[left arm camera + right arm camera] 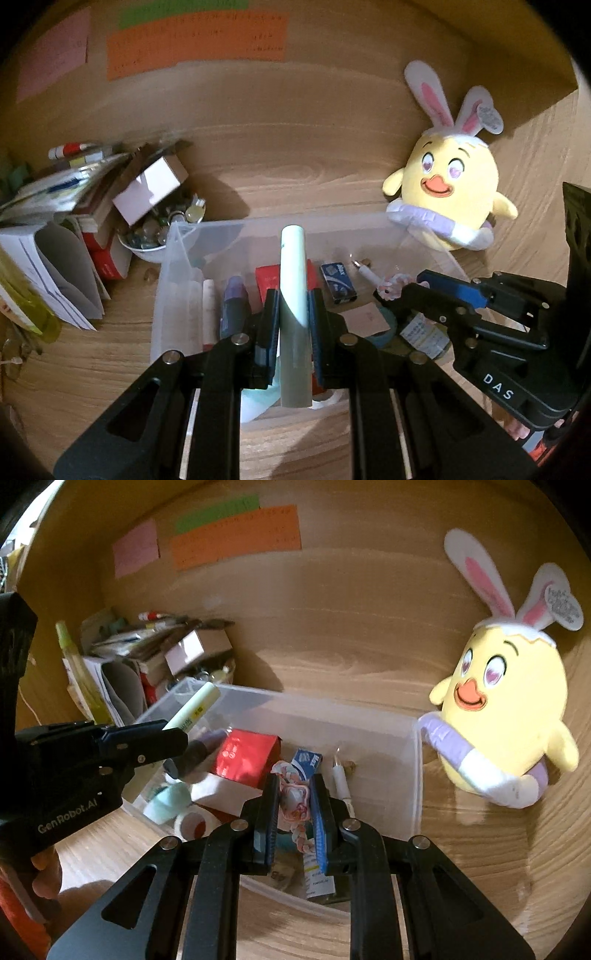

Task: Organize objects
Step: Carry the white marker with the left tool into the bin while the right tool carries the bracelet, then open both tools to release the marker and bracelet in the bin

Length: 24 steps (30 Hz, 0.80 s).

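Left gripper (293,325): closed on a pale green highlighter (293,291), which is clamped between both pads and projects forward over the bin.
Right gripper (293,812): closed on a small pink-and-white charm (295,801) with a braided cord, which is pinched between the pads above the bin.
Clear plastic bin (173,266): set on the wooden desk (110,354), directly below both grippers.
Bin contents: a red box (245,758), a blue-and-white small box (338,282), a white pen (341,779), a dark purple marker (233,306) and a mint-green tape roll (166,803) are seen inside.
Plush chick (506,716): yellow, with rabbit ears, placed just beside the bin's right end and touching its rim.
Desk's left side: a stack of books and papers (55,236) and a white bowl (147,251) of small items are kept near the bin's left end.
Back panel: pink, green and orange sticky notes (236,535) are stuck to it.
Person: a hand (44,875) is seen on the left gripper's handle.
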{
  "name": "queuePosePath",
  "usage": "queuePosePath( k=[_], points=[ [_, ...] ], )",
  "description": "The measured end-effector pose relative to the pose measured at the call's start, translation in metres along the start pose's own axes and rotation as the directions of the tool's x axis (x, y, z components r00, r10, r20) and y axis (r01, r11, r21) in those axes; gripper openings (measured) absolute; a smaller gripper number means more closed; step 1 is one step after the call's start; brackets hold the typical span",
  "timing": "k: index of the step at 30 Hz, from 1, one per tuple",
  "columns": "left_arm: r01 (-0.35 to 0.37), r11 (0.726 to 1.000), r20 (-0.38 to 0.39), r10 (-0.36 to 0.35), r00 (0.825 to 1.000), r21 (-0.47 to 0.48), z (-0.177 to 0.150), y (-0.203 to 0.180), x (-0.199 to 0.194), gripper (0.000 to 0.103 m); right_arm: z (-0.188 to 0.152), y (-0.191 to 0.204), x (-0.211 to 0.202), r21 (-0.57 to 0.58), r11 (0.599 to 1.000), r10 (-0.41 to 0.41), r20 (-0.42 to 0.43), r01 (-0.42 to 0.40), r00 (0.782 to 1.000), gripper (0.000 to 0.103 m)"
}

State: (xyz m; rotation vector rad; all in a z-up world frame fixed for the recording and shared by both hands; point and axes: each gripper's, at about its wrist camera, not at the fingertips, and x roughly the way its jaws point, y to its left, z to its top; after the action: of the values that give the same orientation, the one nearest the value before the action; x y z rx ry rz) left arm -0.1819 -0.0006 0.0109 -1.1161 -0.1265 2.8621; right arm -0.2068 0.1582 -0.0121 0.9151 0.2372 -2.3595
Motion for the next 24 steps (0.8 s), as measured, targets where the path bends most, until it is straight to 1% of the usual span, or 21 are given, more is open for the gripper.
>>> queuePosePath(
  k=[7, 10, 11, 12, 14, 17, 24],
  points=[
    [0.000, 1.000, -0.041, 0.000, 0.999, 0.001, -0.002, 0.004, 0.016, 0.015, -0.003, 0.001, 0.013, -0.016, 0.999, -0.037, -0.024, 0.036, 0.999, 0.015],
    [0.024, 1.000, -0.055, -0.025, 0.998, -0.010, -0.002, 0.006, 0.016, 0.015, -0.004, 0.004, 0.014, -0.040, 0.998, -0.056, -0.028, 0.055, 0.998, 0.016],
    [0.037, 0.999, -0.055, -0.038, 0.998, -0.016, -0.002, 0.006, 0.014, 0.015, -0.004, 0.006, 0.014, -0.049, 0.997, -0.060, -0.032, 0.058, 0.998, 0.021],
    [0.049, 0.999, -0.051, -0.050, 0.997, -0.018, -0.002, 0.006, 0.012, 0.015, -0.005, 0.007, 0.013, -0.053, 0.997, -0.063, -0.038, 0.061, 0.997, 0.031],
    [0.054, 0.998, -0.037, -0.054, 0.998, -0.015, -0.001, 0.005, 0.006, 0.015, -0.005, 0.008, 0.009, -0.054, 0.997, -0.061, -0.024, 0.060, 0.998, 0.040],
    [0.063, 0.998, -0.020, -0.063, 0.998, -0.009, 0.000, 0.003, -0.004, 0.015, -0.003, 0.011, 0.001, -0.065, 0.996, -0.065, -0.004, 0.064, 0.998, 0.041],
    [0.064, 0.998, -0.002, -0.064, 0.998, 0.011, -0.004, -0.003, -0.022, 0.016, -0.002, 0.010, -0.018, -0.048, 0.998, -0.046, 0.018, 0.046, 0.999, 0.042]
  ],
)
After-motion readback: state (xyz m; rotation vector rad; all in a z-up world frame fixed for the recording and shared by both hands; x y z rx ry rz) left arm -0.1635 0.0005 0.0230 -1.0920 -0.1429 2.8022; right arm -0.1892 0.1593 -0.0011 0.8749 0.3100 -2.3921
